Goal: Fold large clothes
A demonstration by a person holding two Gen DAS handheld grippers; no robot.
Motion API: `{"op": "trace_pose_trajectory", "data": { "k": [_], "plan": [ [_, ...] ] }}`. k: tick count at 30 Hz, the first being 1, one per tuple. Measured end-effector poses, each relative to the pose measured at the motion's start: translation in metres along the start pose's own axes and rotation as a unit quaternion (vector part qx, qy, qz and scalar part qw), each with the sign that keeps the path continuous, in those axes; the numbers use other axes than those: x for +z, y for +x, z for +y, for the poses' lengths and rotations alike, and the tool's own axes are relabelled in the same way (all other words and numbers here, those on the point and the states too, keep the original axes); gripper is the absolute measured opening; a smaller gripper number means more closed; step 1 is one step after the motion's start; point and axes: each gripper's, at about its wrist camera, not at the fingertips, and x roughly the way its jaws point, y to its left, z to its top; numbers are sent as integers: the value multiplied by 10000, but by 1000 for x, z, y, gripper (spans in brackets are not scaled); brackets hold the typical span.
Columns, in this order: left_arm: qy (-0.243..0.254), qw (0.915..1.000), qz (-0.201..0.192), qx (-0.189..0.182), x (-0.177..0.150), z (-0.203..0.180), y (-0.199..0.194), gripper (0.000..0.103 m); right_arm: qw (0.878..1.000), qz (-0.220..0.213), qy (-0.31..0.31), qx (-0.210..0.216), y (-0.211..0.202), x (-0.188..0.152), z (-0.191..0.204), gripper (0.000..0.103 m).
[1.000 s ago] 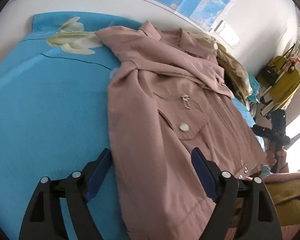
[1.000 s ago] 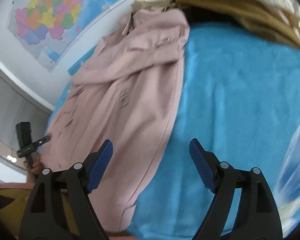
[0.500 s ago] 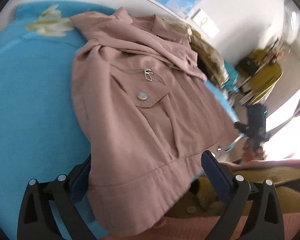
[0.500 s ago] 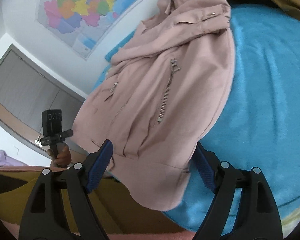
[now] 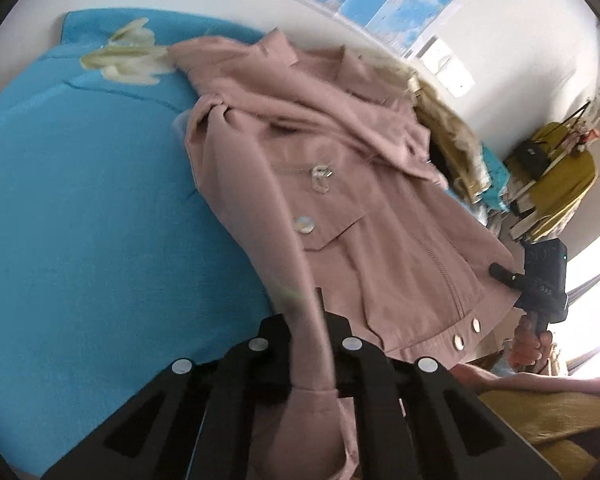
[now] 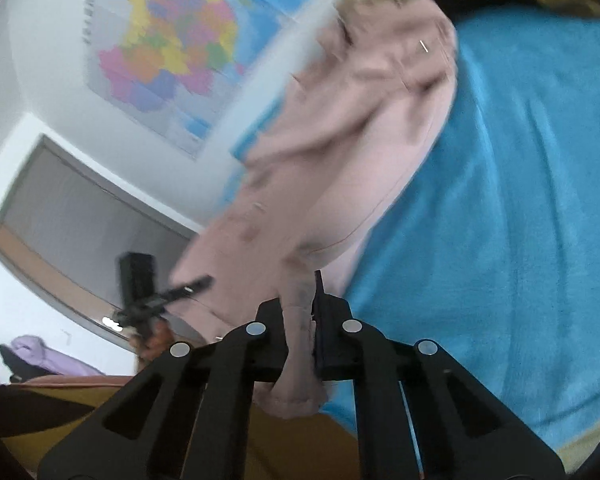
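Note:
A dusty pink jacket (image 5: 340, 184) with snap buttons and a zip pocket lies spread on a blue bed cover (image 5: 80, 200). My left gripper (image 5: 306, 320) is shut on the jacket's bottom hem at one corner, and the fabric runs up between its pads. In the right wrist view the same pink jacket (image 6: 352, 152) stretches away toward the wall. My right gripper (image 6: 302, 304) is shut on the hem at the other bottom corner. Each gripper shows in the other's view as a black device in a hand (image 5: 540, 280), (image 6: 144, 292).
A pile of tan and cream clothes (image 5: 448, 132) lies past the jacket's collar. Maps (image 6: 168, 56) hang on the wall behind the bed. A chair draped in yellow (image 5: 556, 176) stands at the far right. A pale flower print (image 5: 124, 56) marks the cover.
Both grippers stood open around the jacket's hem half a second ago. Now both have shut on it, each pinching a bottom corner. The right wrist view has tilted up toward the wall.

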Motion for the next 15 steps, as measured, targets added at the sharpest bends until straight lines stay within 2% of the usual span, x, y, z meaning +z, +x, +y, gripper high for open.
{"op": "trace_pose_trajectory", "data": {
  "k": [4,8,9,13,15],
  "plan": [
    [160,9993,-193,-275,-2,-12,-25,5,9992,-290,-258,125,-31,5,25,7],
    [446,9966,-275,-635,-11,-22,-45,6,9972,-357,-602,278,-50,7,45,7],
    [543,9961,-273,-632,-15,-25,-47,6,9964,-359,-700,299,-54,6,47,7],
    [479,9973,89,-548,-24,-17,-28,11,9992,-43,-377,102,-40,1,27,10],
    [364,9977,296,-494,-29,-7,-15,14,9997,170,-154,9,-28,-5,12,16]
  ]
}}
